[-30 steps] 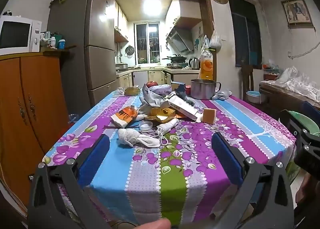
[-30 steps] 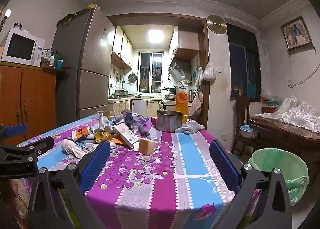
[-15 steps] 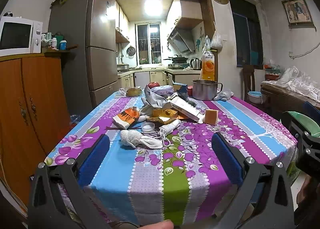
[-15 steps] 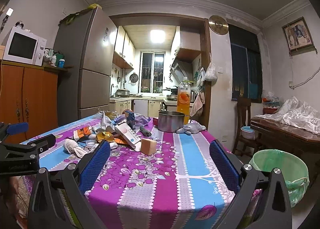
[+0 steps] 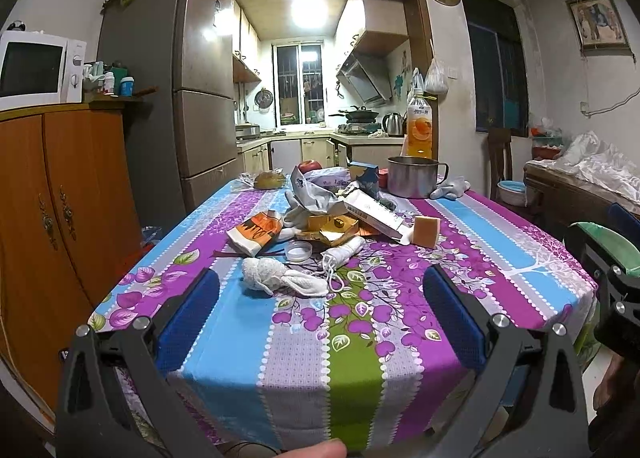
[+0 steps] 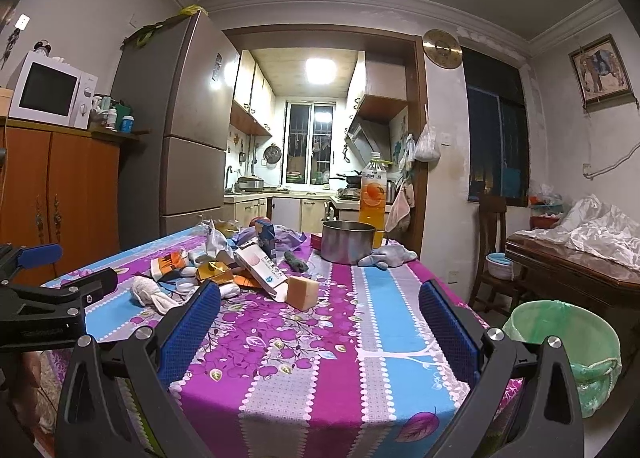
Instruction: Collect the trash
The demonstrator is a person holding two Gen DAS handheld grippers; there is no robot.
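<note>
On my far left a wooden cabinet (image 5: 60, 198) carries a microwave (image 5: 38, 70). My left tongs (image 5: 320, 310) hang spread wide with nothing between them, short of the near edge of the worktop (image 5: 360, 338). Ahead of them the trash sits heaped mid-worktop: a crumpled white rag (image 5: 276, 278) nearest me, an orange-and-white wrapper (image 5: 256, 232) behind it to the left, a small round lid (image 5: 298, 250), gold foil packets (image 5: 332, 228), a long white carton (image 5: 374, 214) and a tan block (image 5: 426, 231) just beside it. Behind stand a steel pot (image 5: 414, 176) and a juice bottle (image 5: 419, 126). My right tongs (image 6: 320, 316) are equally wide apart and empty, over the worktop's near edge. On the floor at far right sits a green-lined bin (image 6: 560, 342), well apart from the pile.
</note>
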